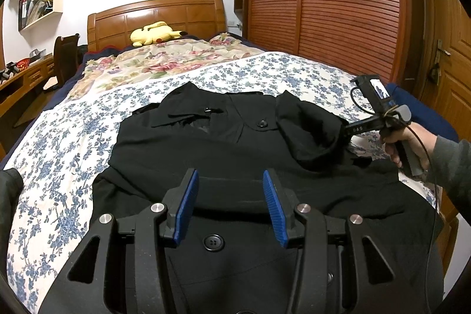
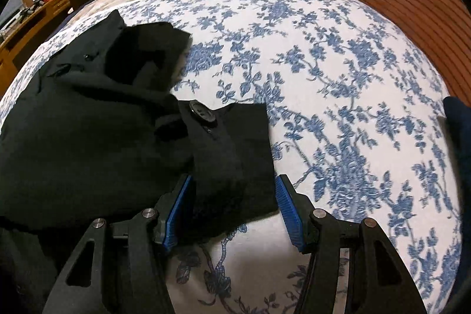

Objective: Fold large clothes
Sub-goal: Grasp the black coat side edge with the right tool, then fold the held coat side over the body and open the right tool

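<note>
Left wrist view looks up the bed (image 1: pixel 265 64) toward a wooden headboard (image 1: pixel 156 16) at twelve o'clock, with a black coat (image 1: pixel 206 149) spread flat on the blue-flowered sheet and filling the middle and lower part of the picture. Its collar end lies toward twelve o'clock, and one large button (image 1: pixel 214 242) shows at six o'clock between the arms of the left tongs (image 1: pixel 230 205). Those tongs hover just over the cloth with the blue pads (image 1: pixel 186 205) parted about halfway and nothing caught between them. At three o'clock a hand (image 1: pixel 409 143) in a grey sleeve holds the right tool, its nose at the bunched fabric on the coat's side.

Right wrist view shows the right tongs (image 2: pixel 232 206) low over the bed, pads spread moderately wide. A sleeve cuff (image 2: pixel 235 149) of the coat, with a button (image 2: pixel 203 114) on it, lies between them at six o'clock; the left pad sits against the cloth, but the right pad stands clear of it, so the cuff is not pinched. The rest of the coat lies toward nine o'clock, bare sheet toward three.

A yellow plush toy (image 1: pixel 153 33) rests by the headboard, and slatted wardrobe doors (image 1: pixel 323 5) stand at one o'clock.
</note>
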{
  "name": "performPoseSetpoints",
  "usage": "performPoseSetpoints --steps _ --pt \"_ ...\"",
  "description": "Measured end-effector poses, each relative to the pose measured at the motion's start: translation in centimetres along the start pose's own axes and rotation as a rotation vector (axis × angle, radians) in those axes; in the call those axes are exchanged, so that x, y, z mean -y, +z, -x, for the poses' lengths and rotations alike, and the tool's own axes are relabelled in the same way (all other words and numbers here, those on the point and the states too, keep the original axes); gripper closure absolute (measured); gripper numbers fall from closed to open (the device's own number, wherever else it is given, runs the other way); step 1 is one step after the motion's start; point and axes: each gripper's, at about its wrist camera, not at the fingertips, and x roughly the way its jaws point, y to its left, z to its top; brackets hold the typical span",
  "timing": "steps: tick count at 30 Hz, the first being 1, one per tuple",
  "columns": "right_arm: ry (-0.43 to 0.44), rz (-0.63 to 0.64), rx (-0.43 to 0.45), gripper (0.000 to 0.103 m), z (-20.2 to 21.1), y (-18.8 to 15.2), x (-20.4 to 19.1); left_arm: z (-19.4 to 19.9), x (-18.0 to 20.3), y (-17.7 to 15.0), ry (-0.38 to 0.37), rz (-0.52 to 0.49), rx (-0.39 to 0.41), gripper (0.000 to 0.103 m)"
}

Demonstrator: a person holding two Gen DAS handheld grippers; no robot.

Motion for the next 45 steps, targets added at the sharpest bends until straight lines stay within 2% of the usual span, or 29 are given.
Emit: performPoseSetpoints --steps 8,11,12,13,16,18,27,31,39,45 --pt "0.014 0.014 -0.004 0.044 -0.9 -0.6 0.4 0.0 0.1 0.0 -0.002 -0.003 -0.003 0.057" --pt "0.021 0.019 -0.007 0.049 -0.5 -0.9 0.5 -0.1 0.0 0.0 -0.003 -0.005 -0.005 0.057" --pt "0.021 0.023 -0.007 0.056 -0.2 -1.0 0.4 -0.2 0.0 -0.1 0.001 -0.008 -0.008 0.057" --pt "0.016 0.033 -0.001 0.074 0.1 -1.1 0.2 -0.2 0.0 -0.1 0.005 -0.010 -0.010 0.057" --pt "-0.015 0.063 0.056 0.084 1.9 -1.1 -0.7 -0.2 -0.1 -0.2 0.007 -0.010 -0.015 0.057" --pt "0.005 0.058 0.101 0.086 3.4 -0.8 -1.1 -0.2 -0.2 -0.2 0.004 -0.007 -0.016 0.057" --pt "0.075 0.186 0.343 0.088 13.5 -0.5 -6.4 0.9 -0.9 0.1 0.017 -0.006 0.002 0.057" --pt "0.120 0.268 0.401 0.088 16.8 -1.5 -9.4 1.6 -1.9 0.1 0.024 0.012 0.011 0.057" --pt "0.199 0.404 0.412 0.088 20.0 -4.0 -14.1 3.5 -4.4 -0.3 0.060 0.034 0.037 0.057" --pt "0.255 0.446 0.388 0.086 19.9 -4.1 -15.6 4.9 -6.5 -0.6 0.082 0.064 0.054 0.057"
